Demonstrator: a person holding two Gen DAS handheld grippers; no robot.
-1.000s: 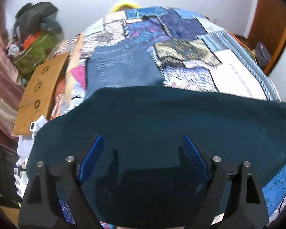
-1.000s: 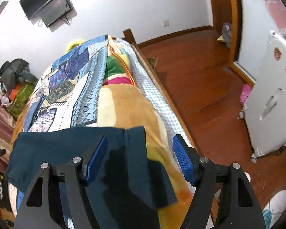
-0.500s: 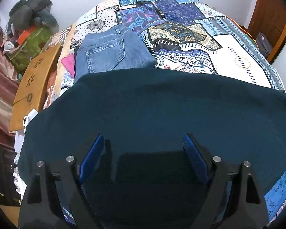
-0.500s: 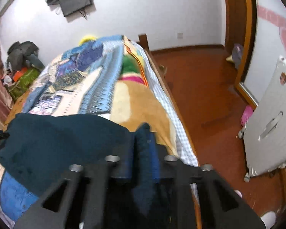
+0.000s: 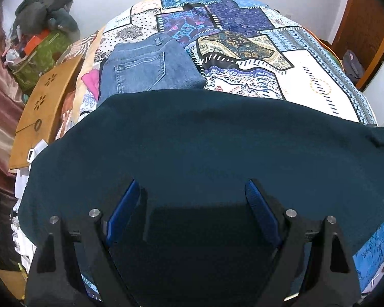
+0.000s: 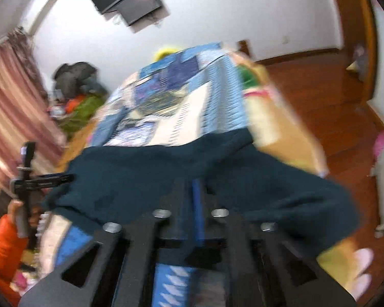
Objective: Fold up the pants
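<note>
1. Two grippers in my hands, both over the dark teal pants (image 5: pixel 204 153), which lie spread across the near end of the patchwork quilt (image 5: pixel 307 76) on the bed.
2. My left gripper (image 5: pixel 192 199) points steeply down at the teal cloth, its blue pads (image 5: pixel 261 212) set wide apart, nothing pinched between them.
3. My right gripper (image 6: pixel 195 192) is pressed together on a bunched edge of the pants at the bed's right side; cloth rises into its jaws. View blurred.
4. Folded blue jeans (image 5: pixel 146 69) sit on the quilt just beyond the teal pants, toward the left edge.
5. Right view also shows my left gripper at far left, an orange sleeve (image 6: pixel 5 240) below it.
</note>
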